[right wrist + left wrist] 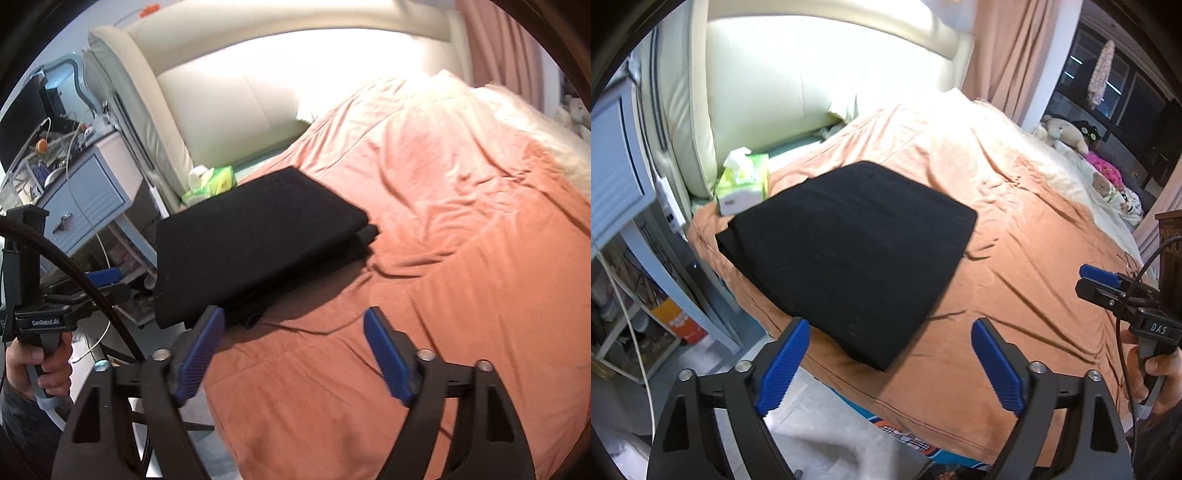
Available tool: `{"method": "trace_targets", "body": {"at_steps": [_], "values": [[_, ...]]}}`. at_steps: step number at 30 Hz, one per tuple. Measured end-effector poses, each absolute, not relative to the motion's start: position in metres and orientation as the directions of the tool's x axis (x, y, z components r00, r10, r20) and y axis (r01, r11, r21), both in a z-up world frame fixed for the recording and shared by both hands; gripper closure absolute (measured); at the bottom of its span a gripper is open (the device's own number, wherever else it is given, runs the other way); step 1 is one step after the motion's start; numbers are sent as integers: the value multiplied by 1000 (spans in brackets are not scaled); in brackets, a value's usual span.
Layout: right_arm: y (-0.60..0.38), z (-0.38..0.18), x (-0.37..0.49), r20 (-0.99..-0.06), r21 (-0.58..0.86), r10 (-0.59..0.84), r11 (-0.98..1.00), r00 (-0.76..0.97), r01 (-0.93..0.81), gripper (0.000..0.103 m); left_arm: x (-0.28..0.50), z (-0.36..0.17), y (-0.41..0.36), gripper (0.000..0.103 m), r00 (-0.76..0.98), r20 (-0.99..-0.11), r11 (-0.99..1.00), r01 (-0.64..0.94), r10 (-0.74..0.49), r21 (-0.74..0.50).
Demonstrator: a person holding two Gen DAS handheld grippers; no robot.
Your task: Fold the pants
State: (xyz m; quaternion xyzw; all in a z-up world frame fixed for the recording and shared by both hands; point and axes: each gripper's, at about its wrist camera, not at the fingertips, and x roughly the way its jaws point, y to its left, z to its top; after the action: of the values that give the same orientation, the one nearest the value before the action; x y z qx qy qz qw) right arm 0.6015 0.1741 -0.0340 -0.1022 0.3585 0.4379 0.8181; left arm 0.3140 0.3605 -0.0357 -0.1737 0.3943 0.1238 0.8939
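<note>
Two tools, left tool (888, 360) and right tool (295, 356), hover with jaws apart and empty above black pants (846, 251) lying folded on the bed (1015, 229). Folding seems finished; lower layers look slightly uneven, perhaps needing squaring.

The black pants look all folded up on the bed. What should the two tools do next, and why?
Probably just lift both away and stop. The black pants lie in a flat folded stack on the orange bedspread, and the left tool and right tool are open with nothing between their pads. One lower layer pokes out at a corner, so a small tuck might help.
</note>
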Motion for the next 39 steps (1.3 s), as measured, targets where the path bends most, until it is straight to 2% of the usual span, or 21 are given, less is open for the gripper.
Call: {"method": "trace_targets", "body": {"at_steps": [4,8,11,24,39], "values": [[137,-15,584,-658,144,638,627,399,-765,17,302,-14,333,0,675,-727,919,-353,121,-175],[99,1,561,-634,135,633,657,445,-742,4,289,6,305,0,695,-705,930,-337,138,-150],[72,12,540,-616,129,633,668,469,-733,1,282,18,285,0,702,-699,940,-316,140,-129],[-32,44,454,-560,141,634,707,534,-693,0,236,52,199,0,744,-660,976,-203,101,-79],[-120,58,338,-506,124,567,793,650,-596,0,167,66,122,0,815,-580,993,-65,-3,-95]]}}
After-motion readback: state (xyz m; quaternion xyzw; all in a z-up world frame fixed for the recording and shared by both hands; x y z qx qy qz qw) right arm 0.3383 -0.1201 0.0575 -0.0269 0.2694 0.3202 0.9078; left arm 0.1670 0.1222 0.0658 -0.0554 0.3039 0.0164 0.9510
